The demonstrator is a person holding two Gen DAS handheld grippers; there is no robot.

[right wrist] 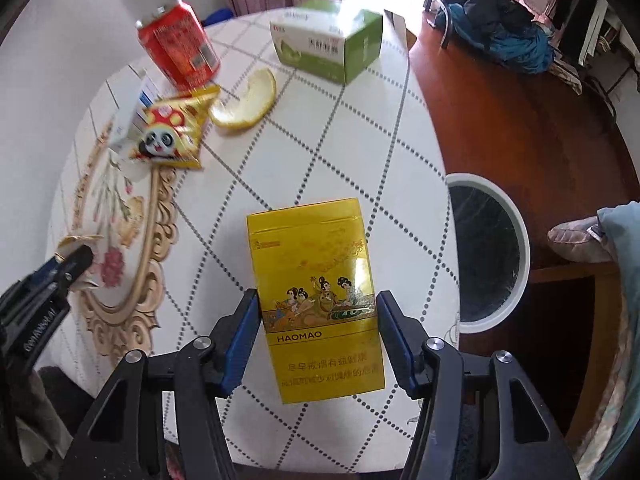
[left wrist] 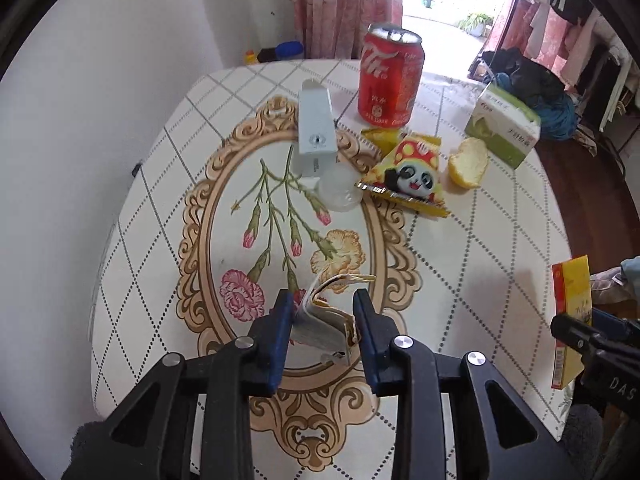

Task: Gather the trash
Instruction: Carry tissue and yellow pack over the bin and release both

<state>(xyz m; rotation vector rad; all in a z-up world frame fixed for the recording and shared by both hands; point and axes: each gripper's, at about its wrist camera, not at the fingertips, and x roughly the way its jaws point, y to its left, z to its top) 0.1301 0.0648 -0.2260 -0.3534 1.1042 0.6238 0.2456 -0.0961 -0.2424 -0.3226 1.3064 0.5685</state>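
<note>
My left gripper (left wrist: 322, 314) is shut on a crumpled, flattened paper packet (left wrist: 324, 326) held just above the flowered tablecloth (left wrist: 480, 264). In the right wrist view the right gripper (right wrist: 318, 318) is shut on the sides of a yellow cigarette pack (right wrist: 316, 280) marked HAOMAO, held upright over the table. That pack (left wrist: 570, 312) also shows at the right edge of the left wrist view. The left gripper's fingers (right wrist: 74, 260) appear at the far left of the right wrist view, with paper scraps sticking out.
Farther back on the table stand a red cola can (left wrist: 390, 76), a white box (left wrist: 316, 128), a clear plastic lid (left wrist: 340, 192), a panda snack bag (left wrist: 408, 172), a citrus peel (left wrist: 468, 162) and a green-white box (left wrist: 504, 124). A white-rimmed bin (right wrist: 488, 252) sits right of the table.
</note>
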